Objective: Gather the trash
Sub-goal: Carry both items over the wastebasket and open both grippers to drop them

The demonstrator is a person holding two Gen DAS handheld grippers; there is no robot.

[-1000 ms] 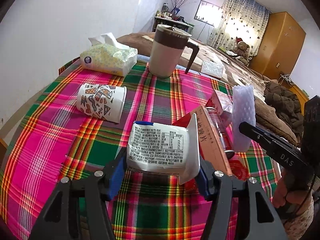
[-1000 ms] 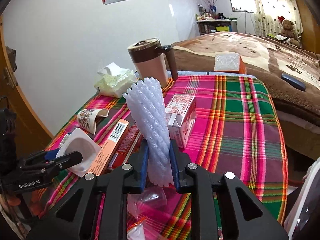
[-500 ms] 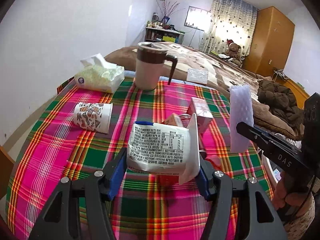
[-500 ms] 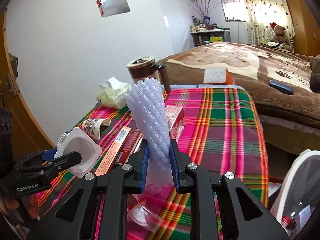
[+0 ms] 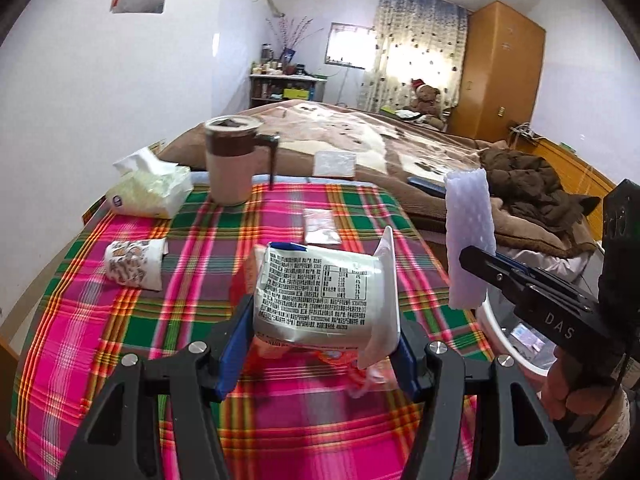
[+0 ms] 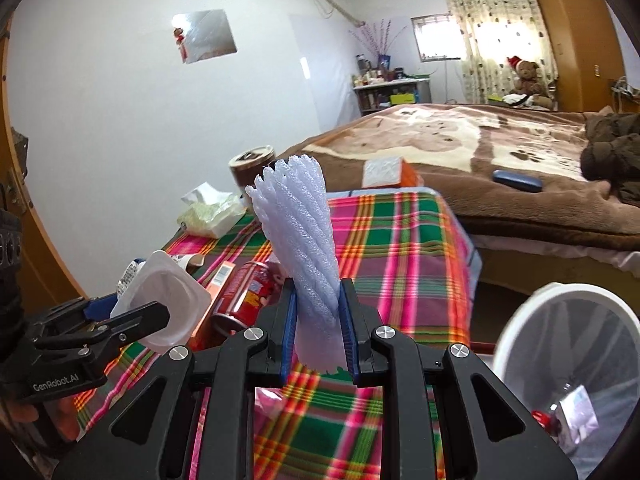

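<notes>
My left gripper is shut on a white plastic cup with a printed foil lid, held above the plaid table. It also shows in the right wrist view. My right gripper is shut on a white foam net sleeve, upright above the table's right edge; the sleeve also shows in the left wrist view. A white trash bin lined with a clear bag stands on the floor to the right, holding some wrappers.
On the table lie a patterned paper cup, a tissue pack, a brown mug, a small clear bag, a red can and an orange box. A bed lies behind.
Both grippers have risen and drawn back from the table with their items. The trash bin has come further into view at the right.
</notes>
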